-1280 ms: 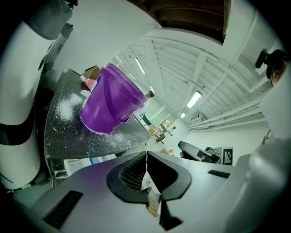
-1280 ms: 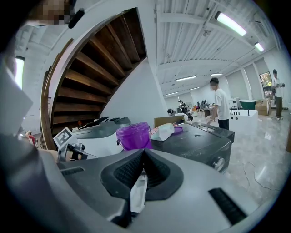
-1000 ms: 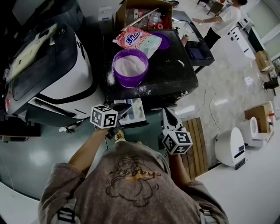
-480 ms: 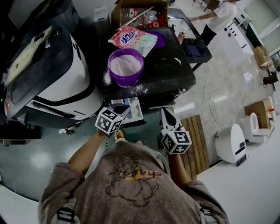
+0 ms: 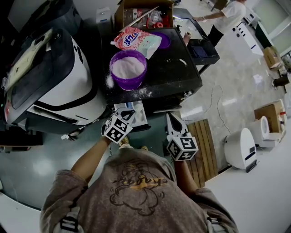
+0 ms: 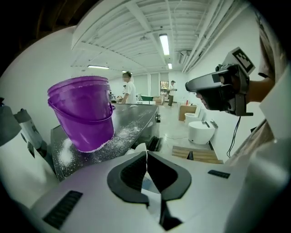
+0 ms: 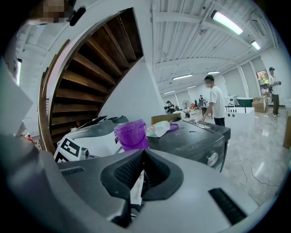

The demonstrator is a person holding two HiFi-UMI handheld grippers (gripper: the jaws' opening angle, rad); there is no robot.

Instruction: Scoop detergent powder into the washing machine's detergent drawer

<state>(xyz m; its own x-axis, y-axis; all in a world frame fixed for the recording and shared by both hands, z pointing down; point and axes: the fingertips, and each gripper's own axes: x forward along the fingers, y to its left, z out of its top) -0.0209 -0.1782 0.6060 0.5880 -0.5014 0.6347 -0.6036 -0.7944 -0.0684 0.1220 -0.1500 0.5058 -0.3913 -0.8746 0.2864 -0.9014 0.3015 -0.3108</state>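
A purple bucket (image 5: 128, 68) of white detergent powder stands on the dark washing machine top (image 5: 177, 75). Behind it lie a detergent bag (image 5: 136, 38) and a purple lid (image 5: 164, 41). The detergent drawer (image 5: 138, 114) juts open from the machine's front. My left gripper (image 5: 128, 112) hangs shut just at the drawer, nothing between its jaws. My right gripper (image 5: 171, 116) is shut and empty, right of the drawer. In the left gripper view the left gripper (image 6: 146, 155) points past the bucket (image 6: 84, 118). In the right gripper view the right gripper (image 7: 143, 152) faces the bucket (image 7: 131, 134).
A white-and-black appliance (image 5: 54, 77) stands left of the machine. Spilled powder (image 5: 110, 82) lies around the bucket. A cardboard box (image 5: 141, 11) sits behind. A person (image 5: 223, 18) stands at back right. A wooden pallet (image 5: 204, 150) and a white device (image 5: 241, 152) are on the floor at right.
My left gripper has shifted a little to the right and turned, closer to the drawer. The right gripper has hardly moved. Both stay shut.
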